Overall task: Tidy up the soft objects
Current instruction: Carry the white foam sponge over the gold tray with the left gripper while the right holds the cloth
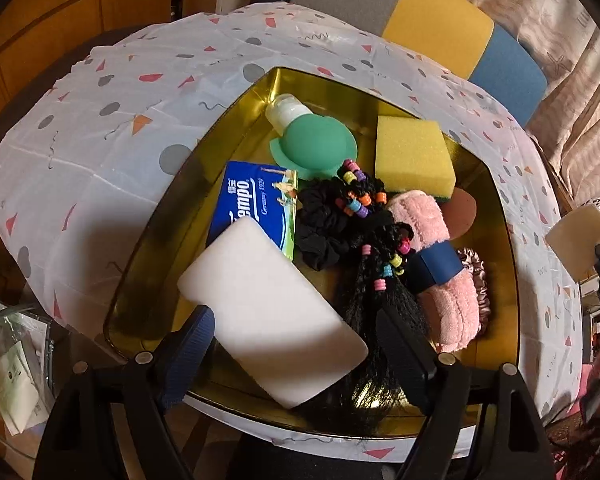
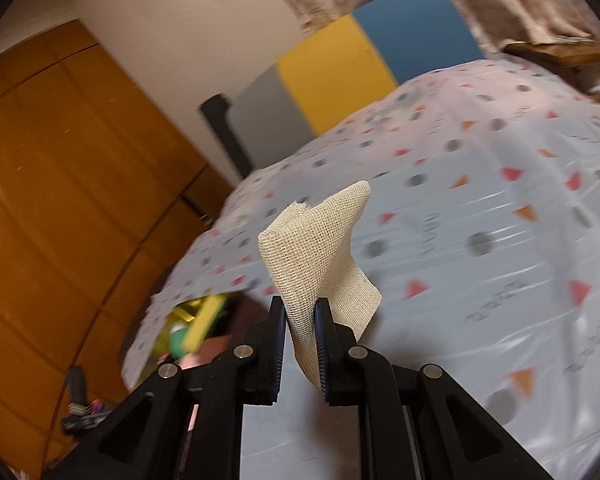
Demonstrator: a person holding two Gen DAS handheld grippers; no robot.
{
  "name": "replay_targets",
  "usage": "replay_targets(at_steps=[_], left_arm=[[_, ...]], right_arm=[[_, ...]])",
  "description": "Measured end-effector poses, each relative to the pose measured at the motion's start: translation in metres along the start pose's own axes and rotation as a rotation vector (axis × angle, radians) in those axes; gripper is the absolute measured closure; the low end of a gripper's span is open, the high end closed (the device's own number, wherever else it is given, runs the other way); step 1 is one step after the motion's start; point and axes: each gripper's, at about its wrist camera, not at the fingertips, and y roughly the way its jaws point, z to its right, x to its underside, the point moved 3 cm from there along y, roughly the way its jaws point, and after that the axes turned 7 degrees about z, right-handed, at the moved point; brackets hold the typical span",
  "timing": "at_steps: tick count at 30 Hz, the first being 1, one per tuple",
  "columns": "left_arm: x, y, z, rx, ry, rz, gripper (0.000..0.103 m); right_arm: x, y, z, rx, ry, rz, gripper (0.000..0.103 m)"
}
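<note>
My left gripper (image 1: 296,332) is shut on a white foam sponge (image 1: 268,312) and holds it over the near left part of a gold tin (image 1: 260,92). The tin holds a yellow sponge (image 1: 414,154), a green silicone bottle (image 1: 312,144), a blue Tempo tissue pack (image 1: 252,204), a black scrunchie (image 1: 324,236), beaded black braids (image 1: 372,248), a pink towel roll (image 1: 440,272) and a pink satin scrunchie (image 1: 478,276). My right gripper (image 2: 300,320) is shut on a cream gauze piece (image 2: 320,248), held above the tablecloth. It shows at the right edge of the left wrist view (image 1: 580,236).
The table wears a white tablecloth (image 1: 112,120) with coloured shapes. A chair back (image 1: 440,24) in grey, yellow and blue stands behind it. Wooden cabinets (image 2: 60,200) are on the left, a curtain (image 1: 560,40) at the right. Plastic bags (image 1: 16,364) lie low on the left.
</note>
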Motion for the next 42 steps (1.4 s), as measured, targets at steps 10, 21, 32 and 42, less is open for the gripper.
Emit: replay_targets(at_steps=[10, 21, 32, 42], left_arm=[[-0.006, -0.010, -0.006, -0.086, 0.011, 0.059, 0.019], [-0.008, -0.035, 0.004, -0.166, 0.066, 0.166, 0.019], [-0.026, -0.047, 0.018, -0.091, 0.111, 0.231, 0.019], [-0.032, -0.073, -0.010, -0.094, -0.009, 0.337, 0.019]], right_arm=[[0.034, 0.007, -0.079, -0.176, -0.010, -0.059, 0.089], [0.071, 0.028, -0.135, -0.241, -0.070, -0.139, 0.089], [0.088, 0.043, -0.152, -0.243, -0.087, -0.167, 0.089], [0.097, 0.045, -0.159, -0.204, -0.116, -0.192, 0.089]])
